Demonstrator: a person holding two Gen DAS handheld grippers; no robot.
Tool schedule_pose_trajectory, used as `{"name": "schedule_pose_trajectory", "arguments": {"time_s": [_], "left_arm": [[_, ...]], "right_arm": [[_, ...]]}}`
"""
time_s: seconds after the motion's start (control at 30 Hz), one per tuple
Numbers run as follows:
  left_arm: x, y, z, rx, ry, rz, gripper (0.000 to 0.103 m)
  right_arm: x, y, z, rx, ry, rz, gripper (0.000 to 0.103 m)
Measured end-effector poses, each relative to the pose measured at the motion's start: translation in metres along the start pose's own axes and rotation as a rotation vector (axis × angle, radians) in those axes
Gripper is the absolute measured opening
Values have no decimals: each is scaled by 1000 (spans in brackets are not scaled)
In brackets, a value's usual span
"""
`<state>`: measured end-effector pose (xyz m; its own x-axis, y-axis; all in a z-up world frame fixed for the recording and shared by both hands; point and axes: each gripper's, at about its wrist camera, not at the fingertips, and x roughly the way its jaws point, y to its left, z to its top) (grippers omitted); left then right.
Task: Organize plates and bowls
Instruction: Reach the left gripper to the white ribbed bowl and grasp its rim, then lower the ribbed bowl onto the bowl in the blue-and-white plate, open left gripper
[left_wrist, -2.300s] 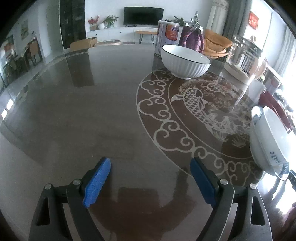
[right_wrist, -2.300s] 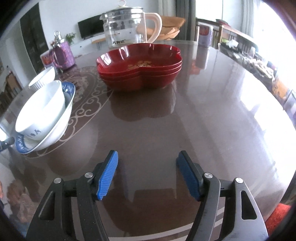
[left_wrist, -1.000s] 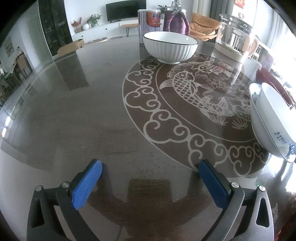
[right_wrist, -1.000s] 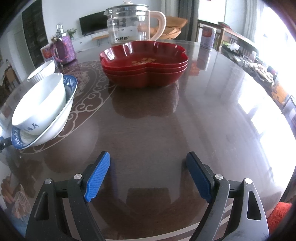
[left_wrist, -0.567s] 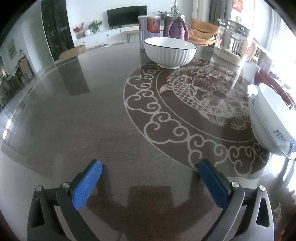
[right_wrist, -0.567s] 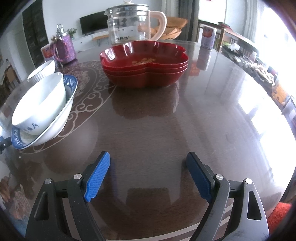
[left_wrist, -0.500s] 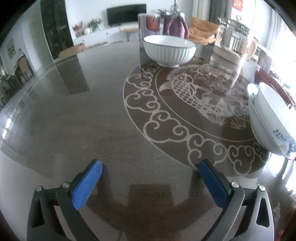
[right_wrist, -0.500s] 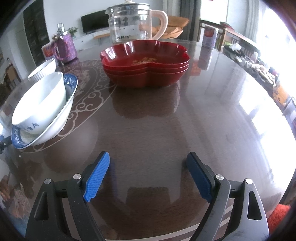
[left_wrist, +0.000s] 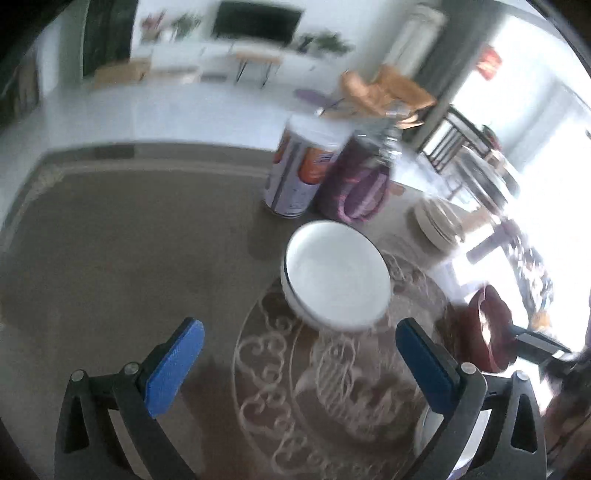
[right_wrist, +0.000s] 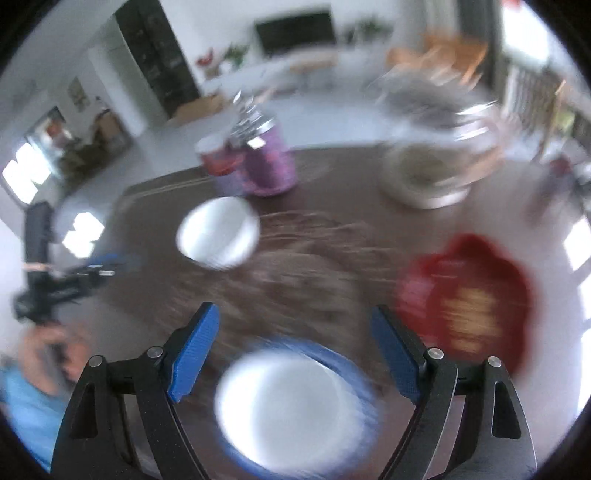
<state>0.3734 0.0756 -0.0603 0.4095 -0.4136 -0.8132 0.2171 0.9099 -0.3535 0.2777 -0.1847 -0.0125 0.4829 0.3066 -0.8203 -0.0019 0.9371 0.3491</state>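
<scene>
A white ribbed bowl stands on the dark table, ahead of my open, empty left gripper, which hangs above the table. It also shows in the right wrist view. My right gripper is open and empty, high over a white bowl that sits in a blue-rimmed plate. The stacked red flower-shaped plates lie to its right, and show at the right edge of the left wrist view. Both views are blurred by motion.
A tin can and a purple jug stand behind the ribbed bowl. A glass kettle stands at the far right. A stack of pale plates sits near the bright window side. The left gripper and hand show at the left of the right wrist view.
Both grippers have risen sharply from near the table top and now look down from above. The right one has swung left, over the bowl in the blue-rimmed plate. Both stay open.
</scene>
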Motion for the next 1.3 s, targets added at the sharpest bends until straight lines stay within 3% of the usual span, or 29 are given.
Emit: {"name": "schedule_pose_trajectory", "arguments": {"time_s": [0.07,0.17,0.27,0.4,0.43,0.47,0.5,0.57,0.6,0.67,0.8,0.93,1.13,1.3], "left_arm": [[20,4,15,-47,50,-4,100],[42,2,19,-52,92,27,88],[62,1,18,-44,125,91,67],[72,11,19,-86,126,80,61],[74,12,20,-92,122,74,54],[75,13,22,-96,119,66,47],[76,11,23,-97,118,61,45],[77,10,23,-87,117,56,39],[76,9,21,-81,118,55,36],[77,7,21,-64,121,54,14],[74,6,18,-52,101,74,9],[60,5,6,-72,100,34,9],[6,-24,-21,-26,87,-41,12],[-35,-76,-50,60,62,-106,13]], "right_arm": [[42,9,27,45,67,29,86],[92,25,48,31,130,-49,85],[118,37,54,7,153,-87,84],[131,35,56,22,147,-116,83],[132,32,56,33,139,-122,82],[133,30,55,41,137,-122,73],[135,25,55,58,141,-118,49],[143,15,55,105,167,-70,24],[146,14,55,118,171,-50,24],[149,17,54,112,165,-30,16],[146,21,51,86,150,-43,13],[128,17,44,118,156,13,13],[65,12,23,102,130,76,13],[-1,2,-10,98,105,82,13]]}}
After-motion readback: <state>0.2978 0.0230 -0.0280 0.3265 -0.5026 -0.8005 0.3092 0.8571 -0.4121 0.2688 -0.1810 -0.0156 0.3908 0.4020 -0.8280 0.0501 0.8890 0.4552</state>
